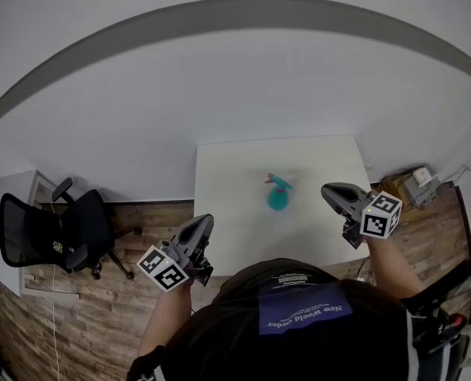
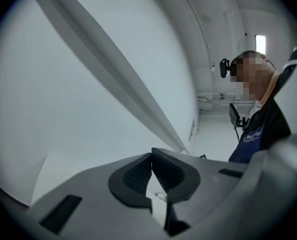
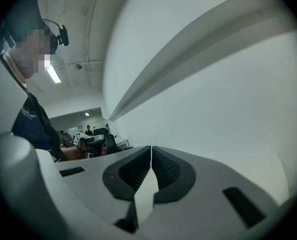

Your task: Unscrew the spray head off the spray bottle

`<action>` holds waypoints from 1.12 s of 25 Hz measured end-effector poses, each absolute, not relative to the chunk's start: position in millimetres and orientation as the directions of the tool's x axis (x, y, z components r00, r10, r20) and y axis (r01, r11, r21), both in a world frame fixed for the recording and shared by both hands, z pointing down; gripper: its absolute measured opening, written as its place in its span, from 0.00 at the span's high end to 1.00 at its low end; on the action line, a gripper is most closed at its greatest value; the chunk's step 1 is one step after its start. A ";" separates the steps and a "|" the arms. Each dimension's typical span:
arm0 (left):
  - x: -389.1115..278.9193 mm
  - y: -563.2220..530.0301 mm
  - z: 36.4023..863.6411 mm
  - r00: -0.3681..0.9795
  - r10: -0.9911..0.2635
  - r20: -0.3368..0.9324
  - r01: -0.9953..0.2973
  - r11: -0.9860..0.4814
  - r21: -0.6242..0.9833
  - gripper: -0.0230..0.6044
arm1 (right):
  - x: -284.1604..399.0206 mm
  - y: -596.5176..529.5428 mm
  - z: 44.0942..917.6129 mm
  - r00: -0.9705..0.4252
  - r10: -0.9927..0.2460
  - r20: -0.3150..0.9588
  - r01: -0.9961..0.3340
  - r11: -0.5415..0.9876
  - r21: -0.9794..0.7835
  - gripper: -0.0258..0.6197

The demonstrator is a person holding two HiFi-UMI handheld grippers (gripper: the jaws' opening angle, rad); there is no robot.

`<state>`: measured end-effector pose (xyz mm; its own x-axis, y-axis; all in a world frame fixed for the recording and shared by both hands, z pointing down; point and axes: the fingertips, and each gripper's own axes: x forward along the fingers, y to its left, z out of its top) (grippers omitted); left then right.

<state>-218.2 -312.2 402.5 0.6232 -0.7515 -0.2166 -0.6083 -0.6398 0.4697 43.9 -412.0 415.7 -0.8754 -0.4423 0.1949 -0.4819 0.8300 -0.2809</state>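
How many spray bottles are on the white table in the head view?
1. The teal spray bottle is near the middle of the white table; nothing there could hide another.

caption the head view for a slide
Left claw and right claw, both shut, short of a teal bottle on a white table.

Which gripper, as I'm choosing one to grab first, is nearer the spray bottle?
The right gripper: it sits level with the teal spray bottle, while the left gripper hangs farther back at the table's left edge.
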 end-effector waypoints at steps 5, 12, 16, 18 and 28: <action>-182.1 -334.4 387.3 0.551 -0.806 -0.216 -0.681 -0.584 0.443 0.96 | 69.3 -455.4 413.7 -0.922 -0.346 0.171 -0.382 0.883 -0.273 0.96; -112.7 -371.3 386.3 0.515 -0.842 -0.160 -0.715 -0.524 0.463 0.96 | 113.5 -506.2 421.1 -0.964 -0.232 0.133 -0.263 0.916 -0.303 0.96; -96.8 -384.1 390.6 0.530 -0.840 -0.114 -0.725 -0.519 0.453 0.96 | 116.1 -521.1 439.7 -0.967 -0.207 0.146 -0.244 0.915 -0.321 0.96; -103.6 -381.7 393.7 0.537 -0.837 -0.101 -0.727 -0.520 0.447 0.96 | 107.4 -518.6 448.3 -0.966 -0.204 0.159 -0.247 0.909 -0.335 0.96; -174.8 -385.2 420.1 0.633 -0.765 -0.118 -0.659 -0.612 0.437 0.96 | 18.7 -490.1 470.5 -0.870 -0.137 0.474 -0.288 0.920 -0.264 0.82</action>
<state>-174.8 -385.2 420.1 0.6331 -0.7651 -0.1180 -0.6585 -0.6124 0.4374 18.7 -490.1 470.5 -0.8697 -0.1367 0.4742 -0.2885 0.9205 -0.2637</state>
